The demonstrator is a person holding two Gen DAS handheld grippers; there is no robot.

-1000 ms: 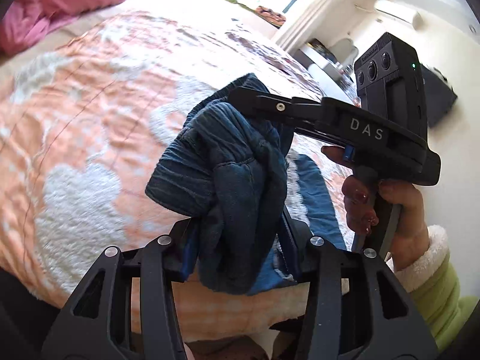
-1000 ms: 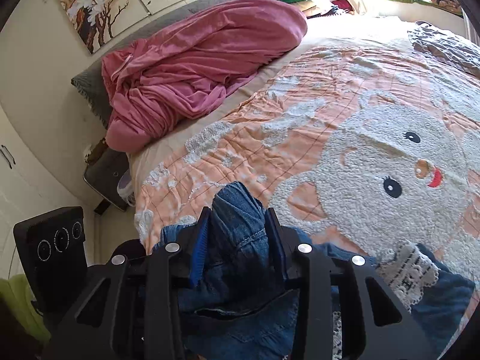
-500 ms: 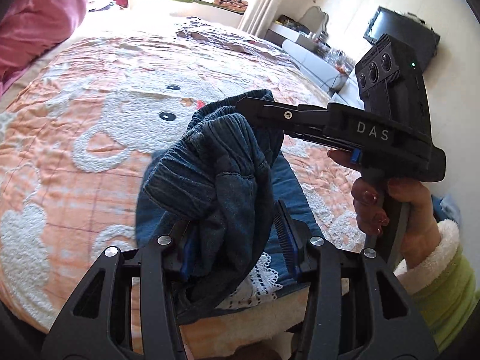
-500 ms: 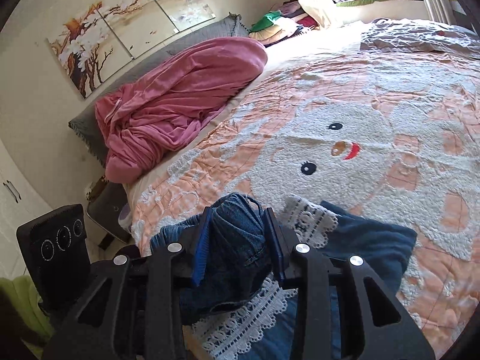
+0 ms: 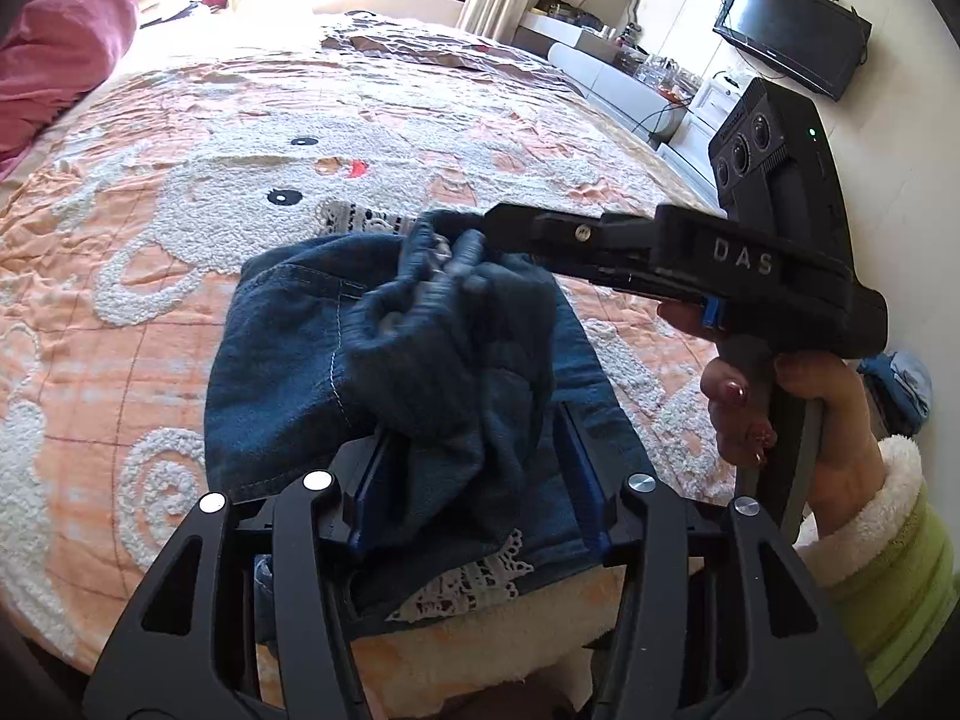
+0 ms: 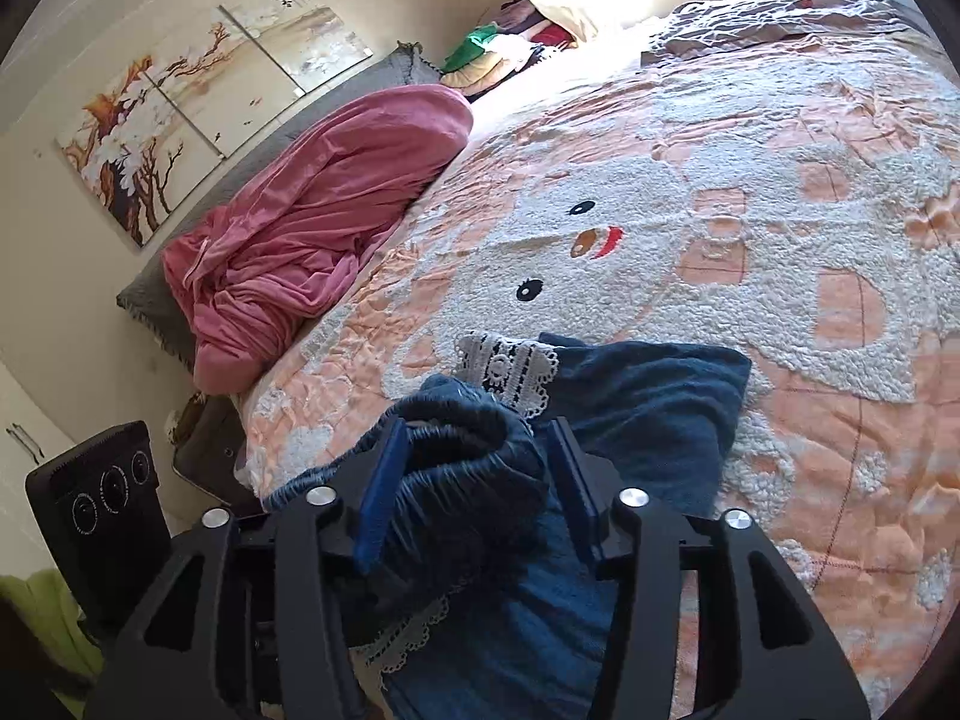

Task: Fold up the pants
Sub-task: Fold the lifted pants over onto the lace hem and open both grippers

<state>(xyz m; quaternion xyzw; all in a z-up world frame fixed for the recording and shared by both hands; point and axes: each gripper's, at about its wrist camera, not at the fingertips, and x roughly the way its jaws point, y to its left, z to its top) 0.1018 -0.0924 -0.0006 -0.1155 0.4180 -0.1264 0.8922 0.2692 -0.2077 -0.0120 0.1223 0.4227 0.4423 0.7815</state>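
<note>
Dark blue denim pants [image 5: 282,360] with white lace trim [image 6: 504,360] lie doubled over near the front edge of the bed. The gathered waistband [image 6: 462,444] rests on the lower layer. My left gripper [image 5: 474,429] is opening; the bunched denim leans on its left pad, and a gap shows at the right pad. My right gripper [image 6: 477,426] is opening too, its jaws wide around the waistband without pinching it. In the left wrist view the right gripper [image 5: 492,225] reaches in from the right, its tip over the blurred waistband, held by a hand [image 5: 810,408].
The bed cover [image 6: 780,240] is peach with a white fleecy animal face. A pink blanket [image 6: 312,228] is heaped at the headboard side. A TV [image 5: 786,30] and a low cabinet stand beyond the far right edge. Folded clothes pile up by the window.
Both grippers carried the bunched waistband forward and down onto the pants' other half. The right jaws have spread wide, the left a little, and the fabric has slumped onto the bed.
</note>
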